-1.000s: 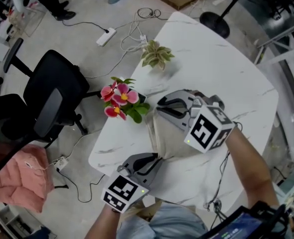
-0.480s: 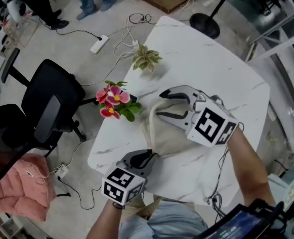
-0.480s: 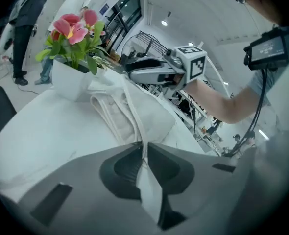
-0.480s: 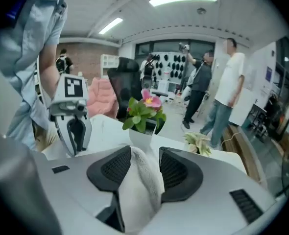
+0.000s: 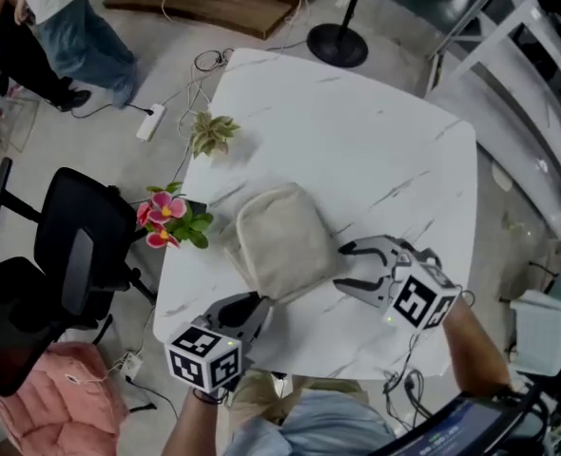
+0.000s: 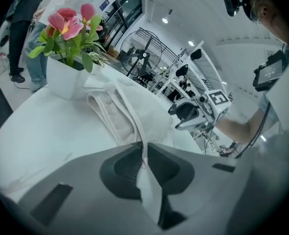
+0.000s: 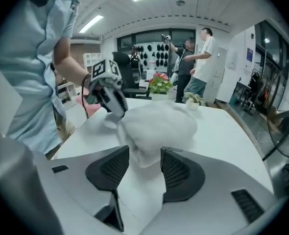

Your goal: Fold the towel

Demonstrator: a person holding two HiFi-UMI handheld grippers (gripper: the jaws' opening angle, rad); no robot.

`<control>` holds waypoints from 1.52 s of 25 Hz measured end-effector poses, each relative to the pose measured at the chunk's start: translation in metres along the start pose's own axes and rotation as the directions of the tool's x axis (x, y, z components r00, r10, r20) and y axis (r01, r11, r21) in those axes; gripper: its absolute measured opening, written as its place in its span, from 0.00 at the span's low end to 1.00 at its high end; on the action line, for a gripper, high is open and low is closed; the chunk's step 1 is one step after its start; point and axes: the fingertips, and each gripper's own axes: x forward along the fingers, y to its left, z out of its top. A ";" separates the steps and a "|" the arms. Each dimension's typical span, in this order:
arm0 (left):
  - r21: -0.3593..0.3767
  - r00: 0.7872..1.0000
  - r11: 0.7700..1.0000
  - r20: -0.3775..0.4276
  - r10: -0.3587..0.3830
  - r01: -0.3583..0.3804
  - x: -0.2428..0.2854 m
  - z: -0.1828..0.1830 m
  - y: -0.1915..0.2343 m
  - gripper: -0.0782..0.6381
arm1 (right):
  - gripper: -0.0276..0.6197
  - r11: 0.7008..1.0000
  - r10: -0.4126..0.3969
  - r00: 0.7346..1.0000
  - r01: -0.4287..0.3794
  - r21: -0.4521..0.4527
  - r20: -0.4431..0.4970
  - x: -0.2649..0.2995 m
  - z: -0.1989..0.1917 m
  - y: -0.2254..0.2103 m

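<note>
The folded cream cloth towel (image 5: 279,240) lies on the white marbled table (image 5: 376,150). The left gripper (image 5: 254,302) has its jaws clamped on the towel's near corner. The right gripper (image 5: 343,268) has just been opening its jaws, which stand spread, the towel's edge loose between their tips

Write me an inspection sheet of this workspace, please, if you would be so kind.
Surface: white marbled table.
Job's things: beige towel, folded, lying flat near the table's left side.
Clutter: pink flowers and small plant along the left edge.
Grippers: left gripper shut on the towel's near edge; right gripper open, jaws just been opening, towel's edge between them, unpressed.
Cables: power strip and loose cables on the floor.
Surroundings: black chair, pink cloth, person standing.
</note>
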 end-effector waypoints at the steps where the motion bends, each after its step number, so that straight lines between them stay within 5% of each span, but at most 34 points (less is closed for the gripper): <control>1: 0.004 1.000 1.000 -0.007 -0.004 0.004 0.000 -0.001 -0.002 0.16 | 0.38 1.000 -0.014 1.000 0.014 -0.016 0.000 0.005 -0.007 0.007; 3: 0.002 1.000 1.000 -0.019 -0.015 0.015 0.001 -0.004 -0.007 0.16 | 0.37 0.994 -0.091 0.996 0.090 -0.059 -0.003 0.017 -0.013 0.007; 5: -0.006 0.999 1.000 -0.029 -0.023 0.023 0.003 -0.008 -0.011 0.16 | 0.16 0.979 -0.175 0.985 0.173 -0.106 -0.008 0.023 -0.016 -0.001; 7: -0.018 0.999 0.999 -0.031 -0.033 0.032 0.005 -0.011 -0.016 0.16 | 0.14 0.972 -0.202 0.979 0.200 -0.126 -0.004 0.021 -0.016 -0.005; 17: -0.048 0.984 0.986 -0.074 -0.162 0.159 0.024 -0.047 -0.077 0.16 | 0.13 0.977 -0.142 0.980 0.117 -0.180 -0.137 -0.019 -0.059 0.032; 22: -0.049 0.982 0.984 -0.074 -0.176 0.173 0.030 -0.054 -0.083 0.16 | 0.20 0.991 -0.094 0.984 0.078 -0.110 -0.153 -0.013 -0.069 0.040; 26: -0.015 0.981 0.983 -0.070 -0.182 0.182 0.011 -0.041 -0.080 0.26 | 0.45 0.999 0.024 0.999 -0.023 0.036 -0.047 -0.024 -0.046 0.049; 31: 0.082 0.990 0.987 -0.062 -0.130 0.135 -0.022 -0.015 -0.068 0.34 | 0.42 0.977 -0.045 0.993 0.021 0.211 0.113 -0.051 -0.006 0.046; 34: 0.120 0.997 0.990 0.020 -0.079 0.076 -0.031 0.025 -0.050 0.34 | 0.34 0.979 -0.092 0.982 0.059 0.197 0.164 -0.048 0.026 0.057; 38: 0.127 0.994 0.991 0.097 -0.056 0.044 -0.021 0.077 -0.031 0.37 | 0.33 0.996 -0.066 0.986 0.056 0.070 0.151 -0.013 0.052 0.095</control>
